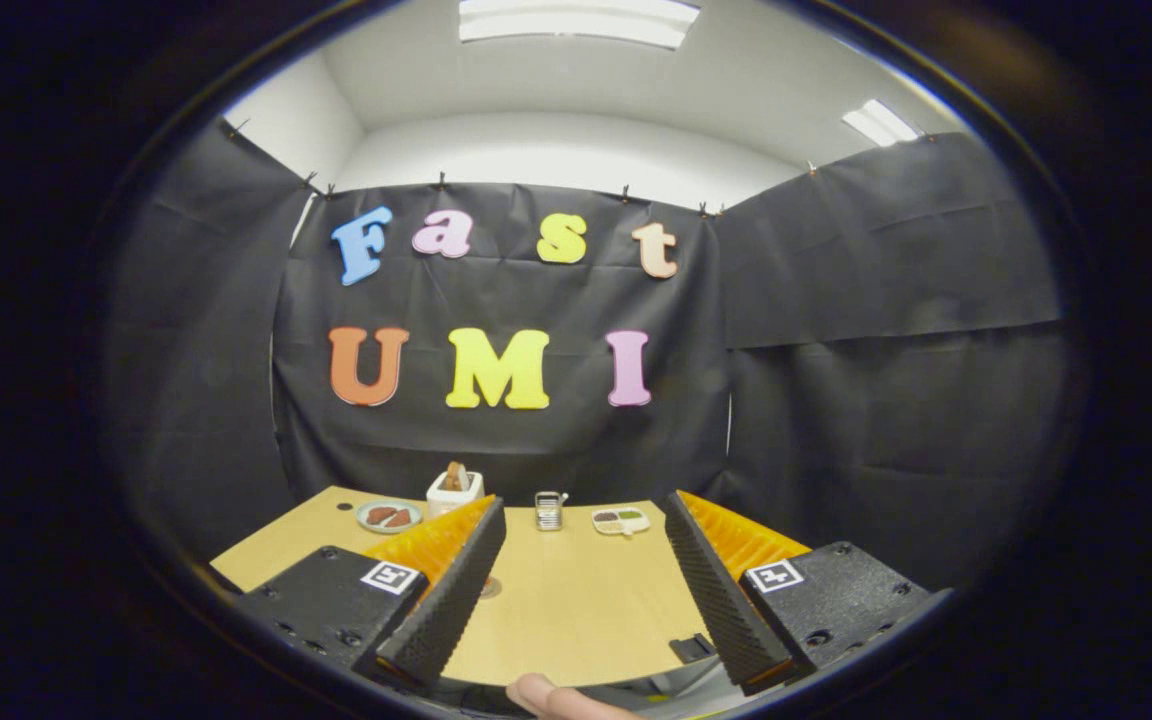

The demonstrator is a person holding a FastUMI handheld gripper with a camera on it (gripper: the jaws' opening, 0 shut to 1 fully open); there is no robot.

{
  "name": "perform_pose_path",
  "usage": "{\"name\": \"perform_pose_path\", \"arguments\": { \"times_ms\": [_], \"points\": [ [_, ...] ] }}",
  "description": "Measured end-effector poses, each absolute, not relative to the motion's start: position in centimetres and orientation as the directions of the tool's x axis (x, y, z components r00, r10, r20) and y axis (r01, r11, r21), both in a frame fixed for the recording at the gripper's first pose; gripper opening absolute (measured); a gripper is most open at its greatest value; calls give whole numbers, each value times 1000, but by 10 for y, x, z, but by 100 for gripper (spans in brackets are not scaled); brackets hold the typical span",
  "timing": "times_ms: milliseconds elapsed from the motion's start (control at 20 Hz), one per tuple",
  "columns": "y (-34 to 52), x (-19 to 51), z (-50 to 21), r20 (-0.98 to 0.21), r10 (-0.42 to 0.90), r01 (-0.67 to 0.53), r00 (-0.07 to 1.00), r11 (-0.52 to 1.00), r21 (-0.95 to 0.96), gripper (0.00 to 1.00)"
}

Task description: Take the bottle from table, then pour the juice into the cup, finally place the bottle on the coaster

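The tool (584, 590) is held level above the bench (576, 620), fingers wide and gripping nothing, with a small metal-looking container (548, 510) dead ahead at twelve o'clock, seemingly lined up for approach.

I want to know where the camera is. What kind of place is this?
Probably a small recording booth, not a real kitchen. Black cloth hangs all round a wooden table, with pretend food at its far edge: a plate, a little tray. The gripper hangs open above the table.
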State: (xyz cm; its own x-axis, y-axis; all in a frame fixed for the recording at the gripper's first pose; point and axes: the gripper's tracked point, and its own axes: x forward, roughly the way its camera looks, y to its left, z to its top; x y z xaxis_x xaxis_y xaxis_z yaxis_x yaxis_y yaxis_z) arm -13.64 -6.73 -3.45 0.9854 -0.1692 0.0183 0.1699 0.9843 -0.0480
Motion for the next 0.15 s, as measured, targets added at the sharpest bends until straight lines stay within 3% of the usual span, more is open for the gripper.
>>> {"name": "perform_pose_path", "arguments": {
  "times_ms": [150],
  "points": [
    [-62, -134, -39, -2, -149, 149, 989, 988, -44, 100]
  ]
}}
